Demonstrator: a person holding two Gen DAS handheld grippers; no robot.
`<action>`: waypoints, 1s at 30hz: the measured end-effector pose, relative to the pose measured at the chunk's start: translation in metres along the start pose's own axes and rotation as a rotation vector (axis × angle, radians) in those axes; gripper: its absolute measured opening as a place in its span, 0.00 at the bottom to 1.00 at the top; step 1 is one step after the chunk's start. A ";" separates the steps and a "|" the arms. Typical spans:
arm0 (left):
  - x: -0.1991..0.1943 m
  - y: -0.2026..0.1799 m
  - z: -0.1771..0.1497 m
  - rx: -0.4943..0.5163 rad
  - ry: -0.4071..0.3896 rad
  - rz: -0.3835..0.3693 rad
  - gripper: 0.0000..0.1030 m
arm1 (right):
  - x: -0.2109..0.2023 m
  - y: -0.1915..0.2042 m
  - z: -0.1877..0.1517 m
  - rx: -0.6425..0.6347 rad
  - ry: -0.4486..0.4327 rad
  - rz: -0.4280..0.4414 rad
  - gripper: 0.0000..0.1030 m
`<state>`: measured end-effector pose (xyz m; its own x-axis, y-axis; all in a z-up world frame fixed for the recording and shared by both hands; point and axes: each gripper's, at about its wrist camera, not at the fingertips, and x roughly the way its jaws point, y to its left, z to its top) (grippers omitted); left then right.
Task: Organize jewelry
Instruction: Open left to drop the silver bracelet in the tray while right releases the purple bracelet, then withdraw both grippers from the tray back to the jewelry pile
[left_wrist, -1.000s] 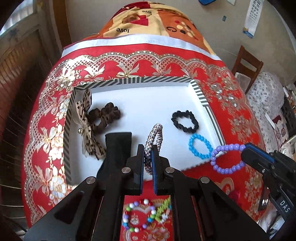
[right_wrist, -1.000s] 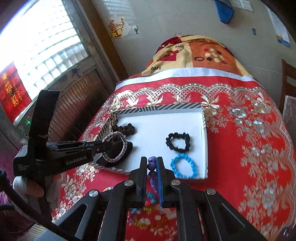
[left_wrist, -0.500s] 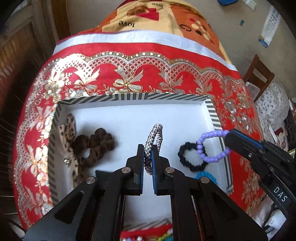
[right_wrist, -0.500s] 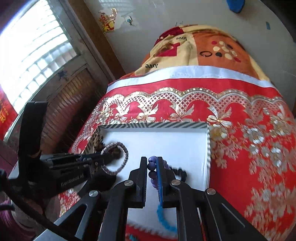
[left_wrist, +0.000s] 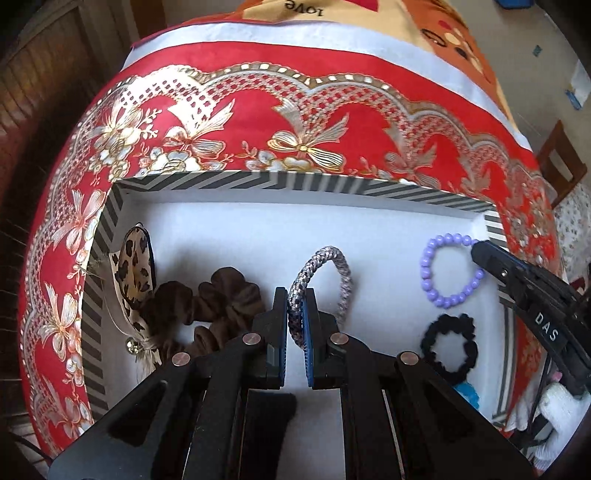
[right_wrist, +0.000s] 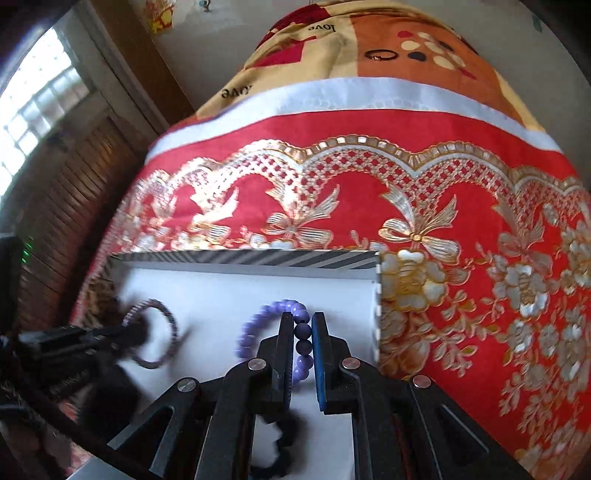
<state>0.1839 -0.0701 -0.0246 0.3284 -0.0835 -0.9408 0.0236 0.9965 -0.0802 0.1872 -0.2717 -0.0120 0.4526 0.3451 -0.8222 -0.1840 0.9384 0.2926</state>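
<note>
My left gripper is shut on a grey braided hair tie and holds it over the middle of the white striped-rim tray. My right gripper is shut on a purple bead bracelet, held over the tray's right part; in the left wrist view the bracelet hangs from the right gripper's tip. A black scrunchie, a blue bead bracelet, a brown scrunchie and a leopard bow lie in the tray.
The tray sits on a red and gold tablecloth. A wooden chair stands at the right. Wooden shutters and a window are at the left. The left gripper's arm appears blurred at the tray's left.
Both grippers have moved forward over the tray, each still holding its piece. The purple bracelet has come from outside the tray's near right corner to above its right part.
</note>
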 end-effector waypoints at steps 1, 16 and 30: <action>0.001 0.001 0.000 -0.009 -0.007 -0.005 0.06 | 0.001 0.000 0.000 -0.008 -0.001 -0.014 0.08; -0.026 -0.006 -0.013 0.022 -0.092 0.009 0.34 | -0.036 0.016 -0.026 -0.022 -0.004 0.024 0.29; -0.083 -0.007 -0.064 0.065 -0.195 0.028 0.34 | -0.105 0.055 -0.069 0.008 -0.055 -0.002 0.37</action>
<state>0.0954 -0.0702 0.0332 0.5064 -0.0596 -0.8602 0.0708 0.9971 -0.0274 0.0697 -0.2578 0.0570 0.5005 0.3434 -0.7947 -0.1757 0.9392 0.2951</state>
